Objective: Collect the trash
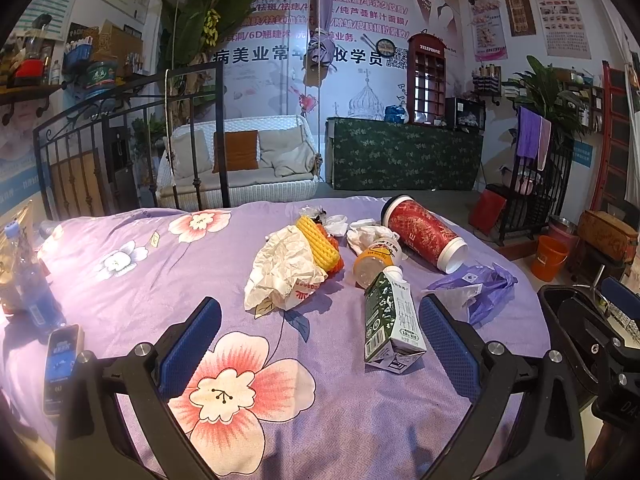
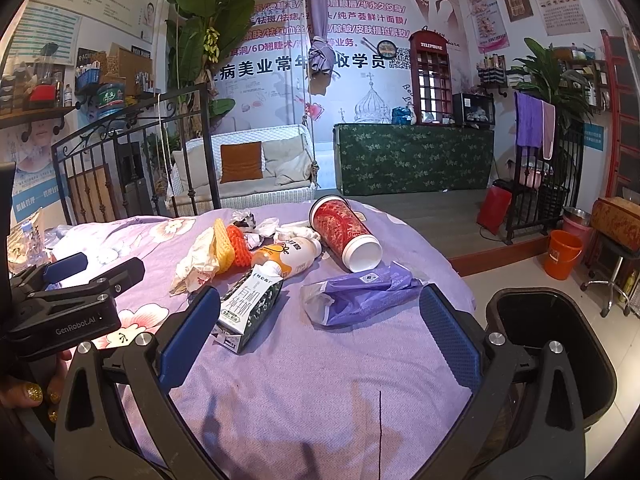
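Observation:
Trash lies on a purple floral bedspread (image 1: 160, 272): a green and white milk carton (image 1: 390, 320), an orange drink bottle (image 1: 376, 262), a red paper cup (image 1: 424, 236) on its side, a crumpled paper wrapper (image 1: 284, 268), yellow foam netting (image 1: 318, 242), tissues (image 1: 360, 230) and a purple plastic bag (image 1: 480, 288). My left gripper (image 1: 320, 344) is open and empty, short of the carton. In the right wrist view my right gripper (image 2: 320, 336) is open and empty, with the carton (image 2: 250, 308) by its left finger and the purple bag (image 2: 360, 296) ahead. A black bin (image 2: 548, 344) stands at the right.
A blue water bottle (image 1: 32, 280) and a phone (image 1: 60, 364) lie at the bed's left. A black iron bed frame (image 1: 120, 140) stands behind. An orange bucket (image 2: 562, 254) sits on the floor at right. The left gripper's body (image 2: 68, 304) shows in the right wrist view.

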